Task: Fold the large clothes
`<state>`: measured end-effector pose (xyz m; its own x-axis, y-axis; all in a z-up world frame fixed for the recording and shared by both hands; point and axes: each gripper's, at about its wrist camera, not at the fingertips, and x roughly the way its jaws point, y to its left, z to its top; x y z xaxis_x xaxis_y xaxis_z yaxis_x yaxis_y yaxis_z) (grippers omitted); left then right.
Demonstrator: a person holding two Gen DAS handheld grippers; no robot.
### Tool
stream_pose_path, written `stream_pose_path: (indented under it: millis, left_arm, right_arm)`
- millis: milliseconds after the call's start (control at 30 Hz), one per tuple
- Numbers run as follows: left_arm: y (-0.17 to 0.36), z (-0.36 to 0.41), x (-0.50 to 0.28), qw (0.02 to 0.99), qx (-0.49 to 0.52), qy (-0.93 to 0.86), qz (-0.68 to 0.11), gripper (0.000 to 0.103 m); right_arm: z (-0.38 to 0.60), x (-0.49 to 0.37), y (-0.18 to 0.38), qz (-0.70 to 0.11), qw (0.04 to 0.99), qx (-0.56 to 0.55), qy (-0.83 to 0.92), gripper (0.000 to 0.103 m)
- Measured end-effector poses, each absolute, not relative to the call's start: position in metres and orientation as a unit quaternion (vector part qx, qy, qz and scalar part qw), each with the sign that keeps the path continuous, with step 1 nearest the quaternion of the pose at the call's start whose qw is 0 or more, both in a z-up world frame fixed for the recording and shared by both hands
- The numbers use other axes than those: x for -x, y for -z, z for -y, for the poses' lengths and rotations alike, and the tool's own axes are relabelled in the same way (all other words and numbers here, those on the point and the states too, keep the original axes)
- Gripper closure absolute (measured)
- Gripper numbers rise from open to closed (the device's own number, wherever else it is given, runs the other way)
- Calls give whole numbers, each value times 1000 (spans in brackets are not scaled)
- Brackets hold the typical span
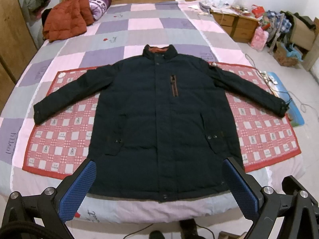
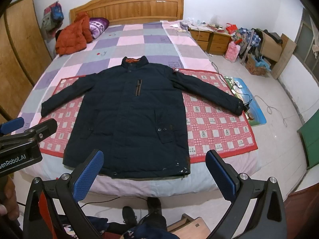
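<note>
On the bed, front-up over the red checked mat, I had the dark jacket laid flat with both sleeves spread so it'd fold cleanly, and I held the left gripper and right gripper above its hem, jaws wide and empty.

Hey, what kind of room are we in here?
Most likely a home bedroom: a large bed with a wooden headboard, a wooden nightstand beside it, and a dark jacket spread flat on the bed for folding.
</note>
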<state>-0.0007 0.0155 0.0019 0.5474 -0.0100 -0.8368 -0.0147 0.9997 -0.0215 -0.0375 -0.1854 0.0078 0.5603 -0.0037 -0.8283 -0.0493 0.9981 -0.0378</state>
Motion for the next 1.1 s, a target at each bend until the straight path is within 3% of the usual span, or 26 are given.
stream_pose_path:
  millis: [1100]
  left_arm:
    - [-20, -58, -16, 899, 28, 1, -437, 0]
  right_arm:
    - [134, 36, -31, -429, 903, 27, 1, 0]
